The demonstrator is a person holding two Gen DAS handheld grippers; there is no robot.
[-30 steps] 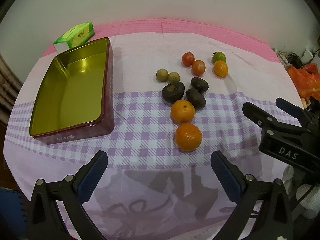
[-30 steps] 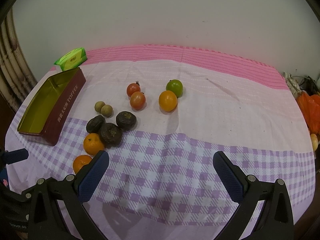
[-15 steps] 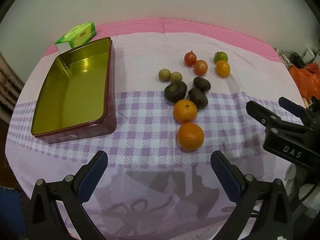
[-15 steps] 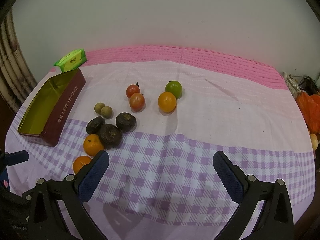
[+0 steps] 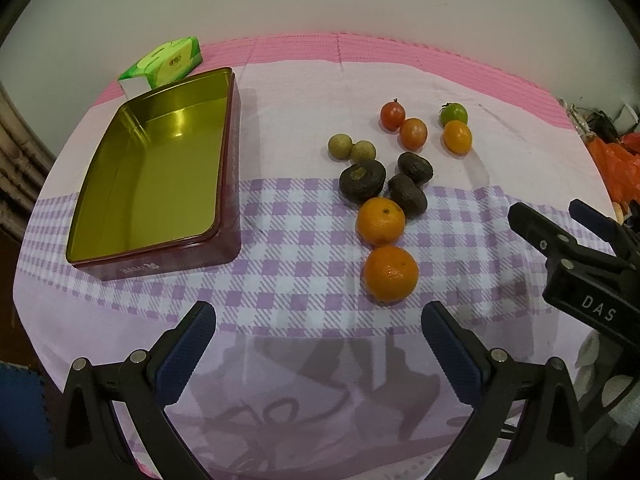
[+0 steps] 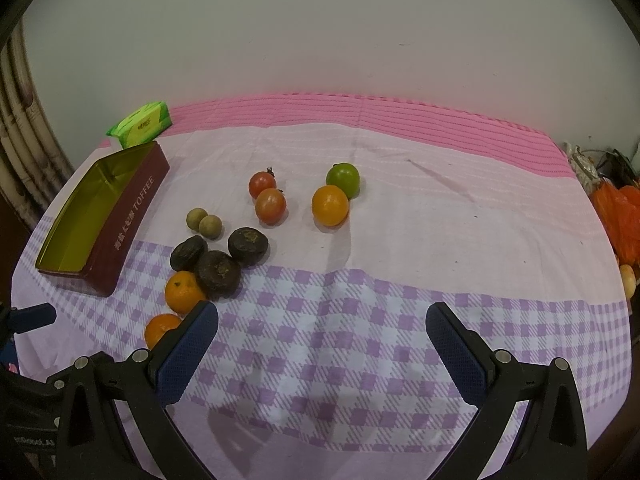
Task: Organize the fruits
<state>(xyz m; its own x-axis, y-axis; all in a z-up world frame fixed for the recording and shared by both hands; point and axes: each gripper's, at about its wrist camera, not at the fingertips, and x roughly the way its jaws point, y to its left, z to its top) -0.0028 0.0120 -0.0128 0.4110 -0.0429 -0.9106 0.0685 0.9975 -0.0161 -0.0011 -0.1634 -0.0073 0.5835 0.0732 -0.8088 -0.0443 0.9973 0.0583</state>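
You have drawn both released claws, left claw and right claw, slightly back, so all fruits still lie right of the empty tin, none sorted.

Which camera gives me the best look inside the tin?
Left wrist: it looks down into the tin, showing its whole gold floor, with nothing in it. The right wrist sees it edge-on at far left, mostly the maroon side wall lettered TOFFEE.

Plain pale wall, table under pink-and-lilac checked cloth — soft indoor light
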